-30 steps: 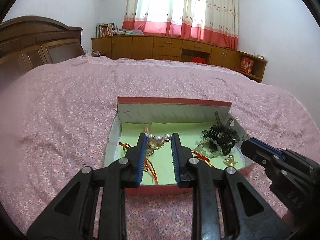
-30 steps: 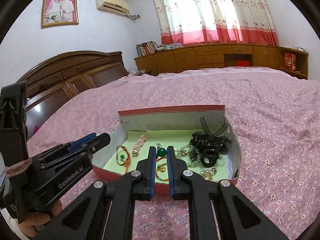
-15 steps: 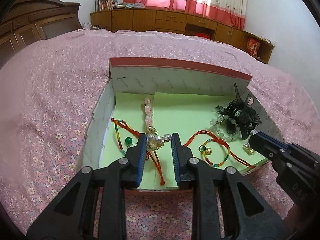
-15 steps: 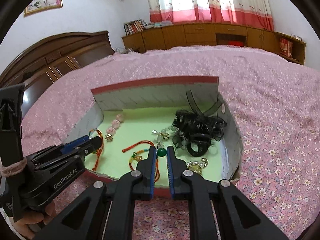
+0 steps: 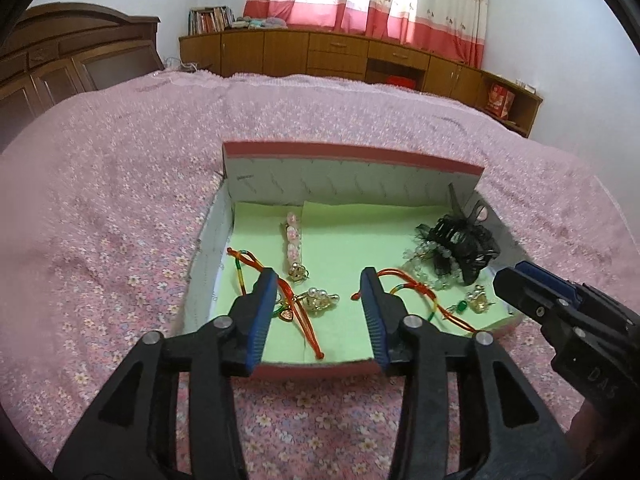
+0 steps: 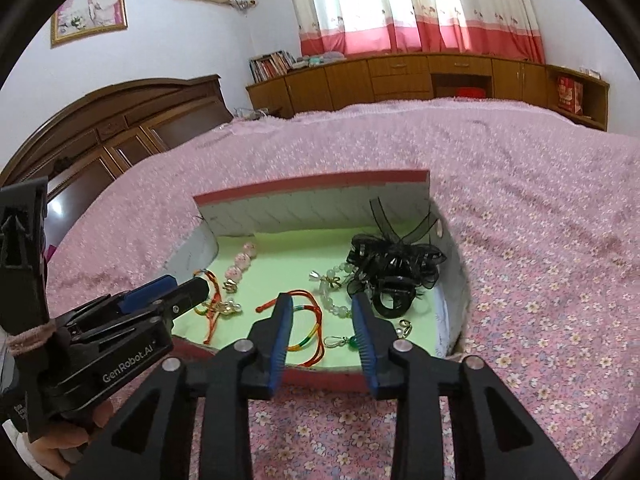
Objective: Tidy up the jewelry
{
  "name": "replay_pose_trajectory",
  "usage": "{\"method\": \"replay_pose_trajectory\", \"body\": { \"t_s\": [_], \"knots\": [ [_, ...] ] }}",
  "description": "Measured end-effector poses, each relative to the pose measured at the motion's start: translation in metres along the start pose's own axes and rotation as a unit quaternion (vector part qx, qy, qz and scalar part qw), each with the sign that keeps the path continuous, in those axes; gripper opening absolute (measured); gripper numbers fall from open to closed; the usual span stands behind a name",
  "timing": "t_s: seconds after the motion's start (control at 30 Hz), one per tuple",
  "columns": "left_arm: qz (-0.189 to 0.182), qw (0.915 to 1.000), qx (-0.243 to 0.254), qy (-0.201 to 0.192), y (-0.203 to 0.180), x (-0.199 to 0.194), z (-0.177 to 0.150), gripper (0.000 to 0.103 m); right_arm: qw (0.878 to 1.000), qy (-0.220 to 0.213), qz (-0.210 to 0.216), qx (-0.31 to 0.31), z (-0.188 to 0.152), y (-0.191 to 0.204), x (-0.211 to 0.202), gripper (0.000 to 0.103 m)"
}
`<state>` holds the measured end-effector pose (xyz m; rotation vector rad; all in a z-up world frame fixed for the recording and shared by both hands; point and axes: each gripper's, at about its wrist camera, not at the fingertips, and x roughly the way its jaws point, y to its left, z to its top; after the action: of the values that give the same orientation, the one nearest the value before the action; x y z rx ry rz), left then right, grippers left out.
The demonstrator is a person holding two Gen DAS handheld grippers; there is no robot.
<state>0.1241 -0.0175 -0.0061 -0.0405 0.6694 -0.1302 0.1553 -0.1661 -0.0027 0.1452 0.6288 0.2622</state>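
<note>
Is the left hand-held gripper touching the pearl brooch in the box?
Apart. In the left wrist view the left hand-held gripper is open, with green lining visible between the pearl brooch and both fingers.

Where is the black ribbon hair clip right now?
In both wrist views the black ribbon hair clip sits in the far right corner of the red-rimmed cardboard box, on its green lining, touching the pale green bead bracelet on its left.

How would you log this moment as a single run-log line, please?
left gripper: open, over pearl charm | right gripper: open, over green pendant | jewelry box: on bed
</note>
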Motion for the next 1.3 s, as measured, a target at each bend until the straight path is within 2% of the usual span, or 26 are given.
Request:
{"method": "replay_pose_trajectory", "body": {
  "t_s": [0.13, 0.43, 0.87, 1.3],
  "knots": [
    [0.002, 0.9999, 0.003, -0.013, -0.003, -0.016, -0.001, 0.041, 1.0, -0.019, -0.002, -0.005, -0.002, 0.004, -0.018, 0.049],
    [0.012, 0.9995, -0.004, -0.028, -0.006, -0.043, -0.013, 0.048, 0.999, -0.051, -0.013, -0.009, -0.016, 0.01, -0.055, 0.065],
    [0.018, 0.9993, -0.01, -0.031, -0.008, -0.057, -0.027, 0.052, 0.998, -0.054, -0.021, -0.001, -0.037, 0.01, -0.07, 0.069],
    [0.02, 0.9992, -0.009, -0.033, -0.011, -0.059, -0.03, 0.052, 0.999, -0.051, -0.02, 0.002, -0.04, 0.01, -0.072, 0.069]
  ]
}}
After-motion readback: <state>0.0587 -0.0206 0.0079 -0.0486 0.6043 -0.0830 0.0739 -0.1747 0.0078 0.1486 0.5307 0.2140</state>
